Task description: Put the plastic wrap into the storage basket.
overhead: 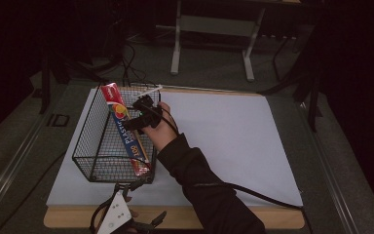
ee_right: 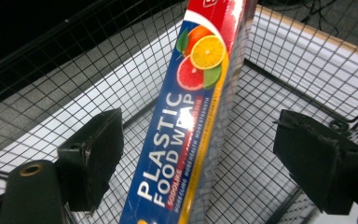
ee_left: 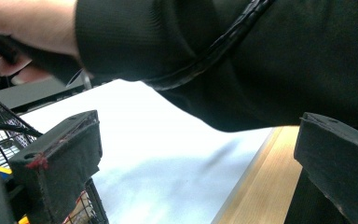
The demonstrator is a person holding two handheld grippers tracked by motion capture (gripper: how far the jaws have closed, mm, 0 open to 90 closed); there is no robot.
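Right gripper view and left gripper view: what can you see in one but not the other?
The right gripper view shows the plastic food wrap box's front, with fruit pictures and lettering, between open jaws. The left gripper view shows a dark sleeve, the white sheet and the table's wooden edge. Both show the wire basket, and each has its own jaws open.

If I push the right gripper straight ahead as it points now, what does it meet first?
Most likely the blue and red plastic food wrap box, lying slanted in the black wire basket between the open right gripper jaws; the gap is hard to judge.
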